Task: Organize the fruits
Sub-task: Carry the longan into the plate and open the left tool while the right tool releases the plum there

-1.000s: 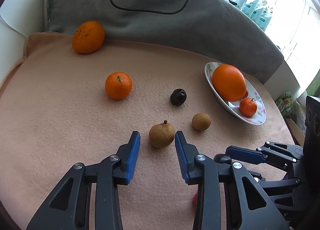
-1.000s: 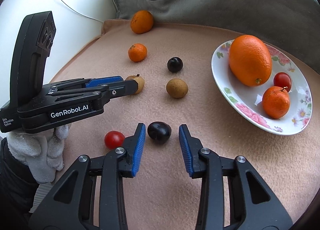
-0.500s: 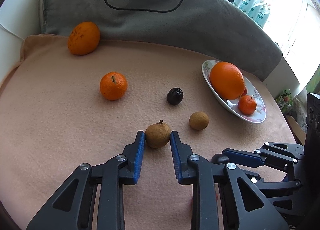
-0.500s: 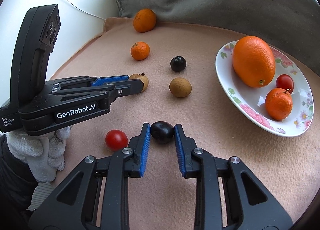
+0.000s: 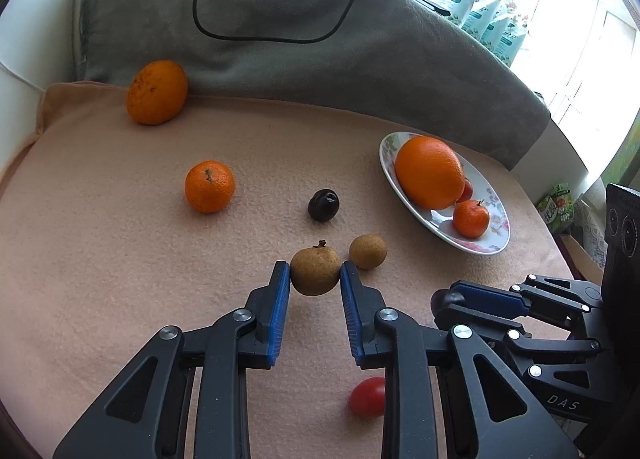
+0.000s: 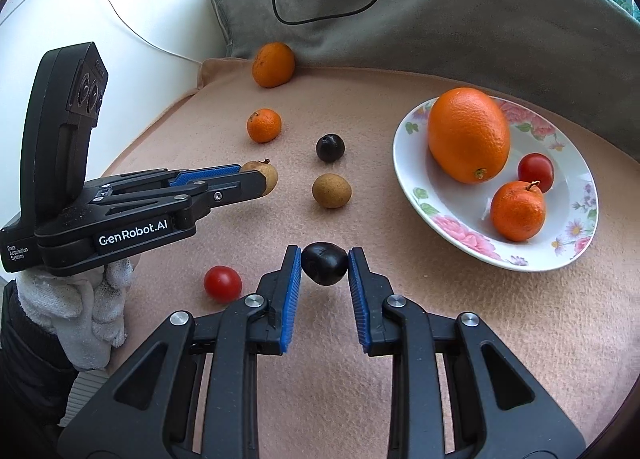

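Note:
My left gripper (image 5: 314, 273) is shut on a brown stemmed fruit (image 5: 315, 270), pads touching both sides. My right gripper (image 6: 324, 264) is shut on a dark plum-like fruit (image 6: 324, 263). A floral plate (image 6: 452, 225) at the right holds a big orange (image 6: 468, 135), a mandarin (image 6: 517, 210) and a cherry tomato (image 6: 535, 172). On the pink blanket lie a second brown fruit (image 6: 331, 190), another dark fruit (image 6: 330, 147), a mandarin (image 6: 263, 125), a large orange (image 6: 273, 64) and a cherry tomato (image 6: 222, 283). The left gripper also shows in the right wrist view (image 6: 256, 179).
A grey cushion (image 5: 280, 39) with a black cable on it rises along the back edge of the blanket. A white wall stands at the left (image 6: 100, 19). Bottles and a window stand at the far right (image 5: 492, 23).
Both grippers have closed from open onto their fruits: the left on the brown fruit, the right on the dark fruit. Both views have risen slightly.

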A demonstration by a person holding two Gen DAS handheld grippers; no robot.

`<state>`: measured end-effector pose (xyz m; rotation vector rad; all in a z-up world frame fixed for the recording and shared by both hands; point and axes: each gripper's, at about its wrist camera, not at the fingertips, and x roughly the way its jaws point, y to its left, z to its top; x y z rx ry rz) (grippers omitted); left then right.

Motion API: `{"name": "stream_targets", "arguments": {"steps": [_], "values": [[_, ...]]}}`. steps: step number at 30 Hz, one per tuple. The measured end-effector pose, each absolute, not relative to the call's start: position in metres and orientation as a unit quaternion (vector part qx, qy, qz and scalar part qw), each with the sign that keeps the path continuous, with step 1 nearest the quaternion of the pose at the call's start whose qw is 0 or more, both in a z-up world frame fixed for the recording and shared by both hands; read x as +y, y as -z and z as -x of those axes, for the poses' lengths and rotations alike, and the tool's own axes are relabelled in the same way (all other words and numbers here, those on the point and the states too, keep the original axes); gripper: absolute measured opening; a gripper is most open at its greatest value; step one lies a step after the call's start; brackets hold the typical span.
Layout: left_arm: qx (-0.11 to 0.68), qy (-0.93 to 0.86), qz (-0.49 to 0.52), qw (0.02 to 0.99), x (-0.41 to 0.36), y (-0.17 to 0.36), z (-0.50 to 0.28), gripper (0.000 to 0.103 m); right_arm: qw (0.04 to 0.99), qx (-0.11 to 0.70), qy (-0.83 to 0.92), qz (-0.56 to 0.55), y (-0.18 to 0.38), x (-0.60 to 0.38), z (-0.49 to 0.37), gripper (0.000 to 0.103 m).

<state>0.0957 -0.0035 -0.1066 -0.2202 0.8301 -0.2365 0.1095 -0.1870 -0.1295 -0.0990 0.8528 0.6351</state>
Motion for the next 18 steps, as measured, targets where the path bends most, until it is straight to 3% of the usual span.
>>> {"name": "stream_targets", "arguments": {"steps": [18], "values": [[0.372, 0.156, 0.083, 0.911, -0.054, 0.071, -0.118, 0.024, 0.897, 0.369, -0.243, 0.006, 0.091, -0.263, -0.12, 0.025]]}}
